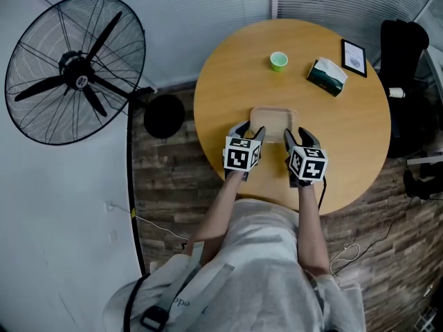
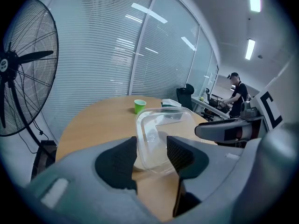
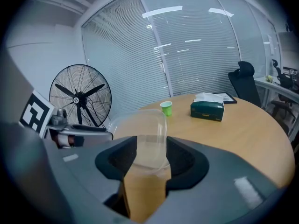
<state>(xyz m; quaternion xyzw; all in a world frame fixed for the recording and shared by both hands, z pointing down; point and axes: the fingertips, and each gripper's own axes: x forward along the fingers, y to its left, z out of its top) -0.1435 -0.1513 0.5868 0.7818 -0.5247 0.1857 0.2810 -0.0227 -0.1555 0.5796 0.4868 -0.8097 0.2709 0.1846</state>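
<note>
Fan: a black wire-cage standing fan (image 1: 76,71) fills the upper left of the head view. It sits at the left edge of the left gripper view and at centre left of the right gripper view.
Worktop: a round pale-wood worktop (image 1: 221,81) in the upper middle.
Left tongs: the left tongs (image 1: 249,130) are narrowed onto the near left corner of the container. Their own view shows the wall between both dark pads (image 2: 122,160).
Container: a clear, rounded-square plastic container (image 1: 272,120) sits at the near middle of the worktop, between the two tongs. The head view cannot show whether it is lifted, but the left gripper view shows it tilted.
Right tongs: the right tongs (image 1: 297,135) are narrow too, and their own view shows the container's rim between the pads.
Cup: a small green cup (image 1: 278,61) stands beyond the container, well apart from it.
Box: a dark green tissue box (image 1: 327,77) lies right of the cup.
Frame: a flat black-framed rectangle (image 1: 354,57) lies beside the box.
Person: a person in a dark cap (image 2: 237,94) shows only in the left gripper view, at far right.
</note>
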